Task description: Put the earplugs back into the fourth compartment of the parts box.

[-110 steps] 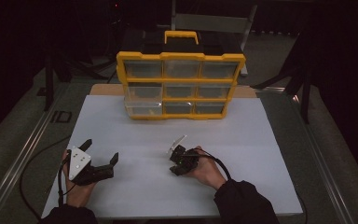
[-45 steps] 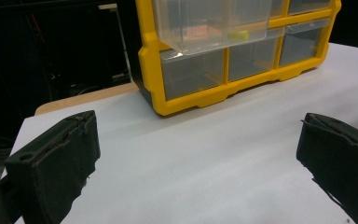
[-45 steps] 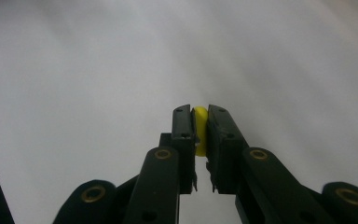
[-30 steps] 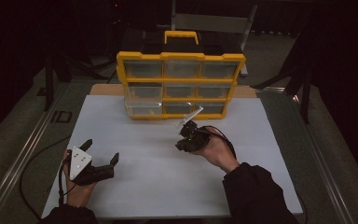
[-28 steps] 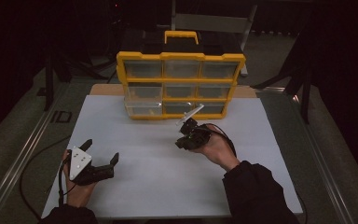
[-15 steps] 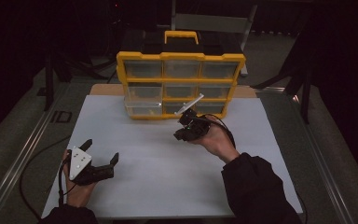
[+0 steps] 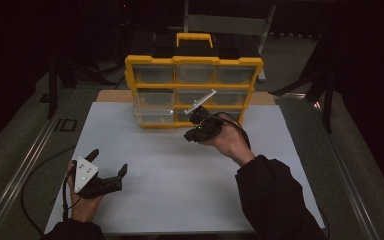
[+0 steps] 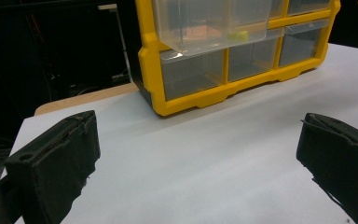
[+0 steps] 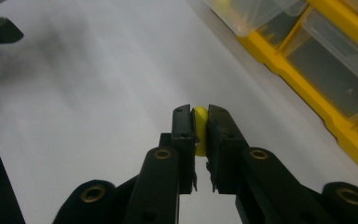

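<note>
yellow piece (image 9: 200, 131) clamped in right tongs (image 9: 199, 122); left tongs (image 7: 106, 167) wide apart, empty.

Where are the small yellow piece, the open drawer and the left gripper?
small yellow piece (image 9: 200, 130): right gripper view, its edge between the jaws.
open drawer (image 8: 214, 23): left gripper view, its clear front wall.
left gripper (image 7: 109, 167): high view, between its fingertips.

Dim room; white table top (image 7: 180, 165) on a wooden board (image 7: 112, 96); grey floor (image 7: 25, 130); dark surroundings.
</note>
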`<state>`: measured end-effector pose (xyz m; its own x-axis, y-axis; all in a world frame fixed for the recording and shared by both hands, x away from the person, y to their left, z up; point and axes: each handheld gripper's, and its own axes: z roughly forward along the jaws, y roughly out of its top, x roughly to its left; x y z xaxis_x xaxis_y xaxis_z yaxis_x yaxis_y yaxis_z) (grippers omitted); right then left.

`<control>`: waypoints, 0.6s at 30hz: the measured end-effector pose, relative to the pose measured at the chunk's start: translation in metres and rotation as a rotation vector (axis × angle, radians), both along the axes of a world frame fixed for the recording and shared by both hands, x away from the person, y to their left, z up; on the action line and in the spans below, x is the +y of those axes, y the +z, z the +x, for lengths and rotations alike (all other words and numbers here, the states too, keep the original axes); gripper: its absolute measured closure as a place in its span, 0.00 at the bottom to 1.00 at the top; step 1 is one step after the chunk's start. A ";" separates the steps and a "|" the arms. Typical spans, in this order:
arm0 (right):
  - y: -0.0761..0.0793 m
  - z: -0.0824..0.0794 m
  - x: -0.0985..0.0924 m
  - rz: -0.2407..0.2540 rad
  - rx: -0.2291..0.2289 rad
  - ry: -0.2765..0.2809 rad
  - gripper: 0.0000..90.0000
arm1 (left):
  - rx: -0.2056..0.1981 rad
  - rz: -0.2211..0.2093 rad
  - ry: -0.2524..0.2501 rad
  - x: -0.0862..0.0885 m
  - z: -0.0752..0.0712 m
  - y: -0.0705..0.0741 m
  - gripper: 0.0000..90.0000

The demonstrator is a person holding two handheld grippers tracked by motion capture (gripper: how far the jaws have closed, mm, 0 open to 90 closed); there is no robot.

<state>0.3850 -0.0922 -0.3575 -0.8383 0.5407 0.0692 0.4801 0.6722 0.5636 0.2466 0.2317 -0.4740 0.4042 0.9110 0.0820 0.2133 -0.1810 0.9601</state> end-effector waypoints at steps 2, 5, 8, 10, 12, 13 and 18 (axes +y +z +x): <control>0.003 0.002 0.000 0.004 -0.001 0.000 0.91 | 0.000 0.001 0.000 0.000 0.000 0.000 0.00; 0.007 0.004 0.001 0.006 -0.001 -0.006 0.91 | 0.001 0.001 -0.001 0.000 0.000 0.000 0.00; 0.011 0.008 0.002 0.005 -0.007 -0.009 0.91 | 0.001 -0.001 -0.001 0.000 0.000 0.000 0.00; 0.014 0.010 0.002 0.005 -0.008 -0.010 0.91 | 0.001 0.000 0.000 0.000 0.000 0.000 0.00; 0.016 0.011 0.002 0.008 -0.012 -0.017 0.91 | 0.002 0.000 -0.001 0.000 0.000 0.000 0.00; 0.017 0.012 0.002 0.006 -0.014 -0.015 0.91 | 0.001 0.001 -0.002 0.000 0.000 0.000 0.00; 0.021 0.017 0.002 0.009 -0.021 -0.026 0.91 | 0.002 0.001 -0.001 0.000 0.000 0.000 0.00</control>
<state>0.4024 -0.0899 -0.3360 -0.8253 0.5619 0.0568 0.4856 0.6547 0.5792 0.2469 0.2319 -0.4743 0.4057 0.9103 0.0819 0.2150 -0.1821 0.9595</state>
